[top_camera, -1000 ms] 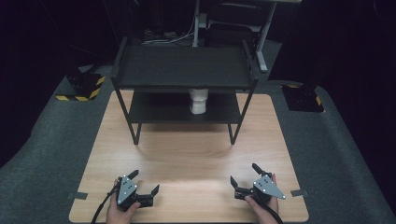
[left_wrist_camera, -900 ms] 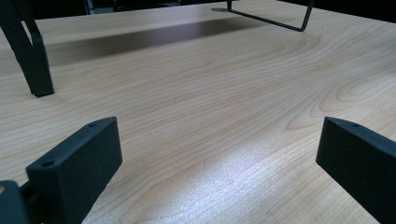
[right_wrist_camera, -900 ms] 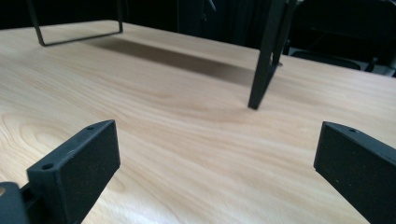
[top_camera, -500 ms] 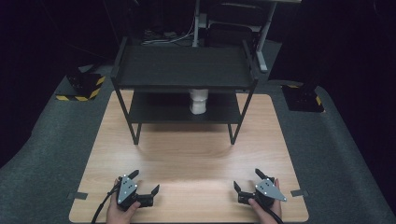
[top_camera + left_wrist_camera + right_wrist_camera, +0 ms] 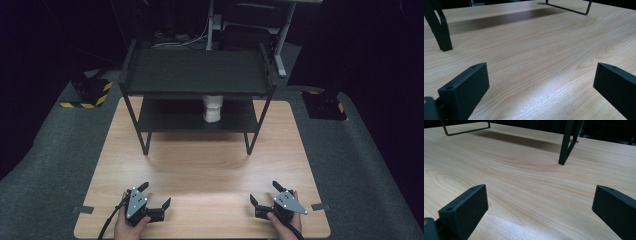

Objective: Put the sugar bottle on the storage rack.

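A black two-tier shelf rack stands at the back middle of the wooden table. On its lower shelf sits a white cup-like object, its top hidden by the upper shelf. A hand holds my left gripper near the front left edge, open with nothing between its jaws. My right gripper sits near the front right edge, also open and empty. In the left gripper view the left gripper hangs just above bare wood, and the right gripper does the same in its own view.
A rack leg stands ahead left of the left gripper, and another rack leg ahead right of the right gripper. Grey carpet surrounds the table. Black-and-yellow striped blocks lie on the floor at the left.
My right gripper has shifted slightly toward the table's near edge. The left gripper has stayed put.
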The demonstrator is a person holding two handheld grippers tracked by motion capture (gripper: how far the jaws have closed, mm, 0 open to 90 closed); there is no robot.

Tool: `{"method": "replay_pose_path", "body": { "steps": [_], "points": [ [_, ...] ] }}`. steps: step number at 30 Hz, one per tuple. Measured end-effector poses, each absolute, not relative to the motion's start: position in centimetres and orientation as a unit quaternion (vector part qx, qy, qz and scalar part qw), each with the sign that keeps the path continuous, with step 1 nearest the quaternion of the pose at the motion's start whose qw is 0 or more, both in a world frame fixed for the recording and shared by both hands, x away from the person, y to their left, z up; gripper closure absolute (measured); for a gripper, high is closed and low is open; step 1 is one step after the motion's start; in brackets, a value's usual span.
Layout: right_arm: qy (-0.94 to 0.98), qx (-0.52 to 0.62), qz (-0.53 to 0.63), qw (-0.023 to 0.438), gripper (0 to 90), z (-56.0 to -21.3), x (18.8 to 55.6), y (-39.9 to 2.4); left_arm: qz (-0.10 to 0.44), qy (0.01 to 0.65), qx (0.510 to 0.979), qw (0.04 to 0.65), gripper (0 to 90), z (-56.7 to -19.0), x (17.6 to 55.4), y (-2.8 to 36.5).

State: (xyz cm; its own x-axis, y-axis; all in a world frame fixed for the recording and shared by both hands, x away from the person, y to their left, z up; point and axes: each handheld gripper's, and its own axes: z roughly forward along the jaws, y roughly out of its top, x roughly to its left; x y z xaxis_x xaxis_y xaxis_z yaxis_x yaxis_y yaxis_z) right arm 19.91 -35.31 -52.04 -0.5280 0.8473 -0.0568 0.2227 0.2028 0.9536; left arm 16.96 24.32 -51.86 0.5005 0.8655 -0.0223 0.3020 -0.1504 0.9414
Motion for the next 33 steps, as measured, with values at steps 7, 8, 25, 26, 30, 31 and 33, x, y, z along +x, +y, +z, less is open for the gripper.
{"method": "replay_pose_path", "body": {
  "steps": [7, 8, 25, 26, 30, 31, 33],
  "points": [
    [0.713, 0.376, 0.506, 0.307, 0.5, -51.97, 19.98, -35.29, 0.281, 0.412, 0.706, 0.503, 0.5, -51.86, 16.95, 24.34],
    [0.714, 0.376, 0.505, 0.307, 0.5, -51.95, 19.97, -35.26, 0.279, 0.412, 0.706, 0.504, 0.5, -51.85, 16.97, 24.37],
    [0.710, 0.381, 0.506, 0.308, 0.5, -52.01, 19.92, -35.20, 0.274, 0.409, 0.712, 0.500, 0.5, -51.68, 17.21, 24.30],
    [0.709, 0.382, 0.506, 0.308, 0.5, -52.00, 19.88, -35.20, 0.274, 0.410, 0.712, 0.500, 0.5, -51.66, 17.24, 24.28],
    [0.708, 0.382, 0.506, 0.311, 0.5, -52.07, 19.76, -35.17, 0.273, 0.410, 0.713, 0.499, 0.5, -51.60, 17.30, 24.26],
    [0.708, 0.383, 0.506, 0.311, 0.5, -52.06, 19.74, -35.15, 0.273, 0.410, 0.713, 0.499, 0.5, -51.60, 17.30, 24.26],
    [0.708, 0.382, 0.505, 0.312, 0.5, -52.08, 19.73, -35.12, 0.271, 0.410, 0.713, 0.499, 0.5, -51.59, 17.35, 24.30]
  ]
}}
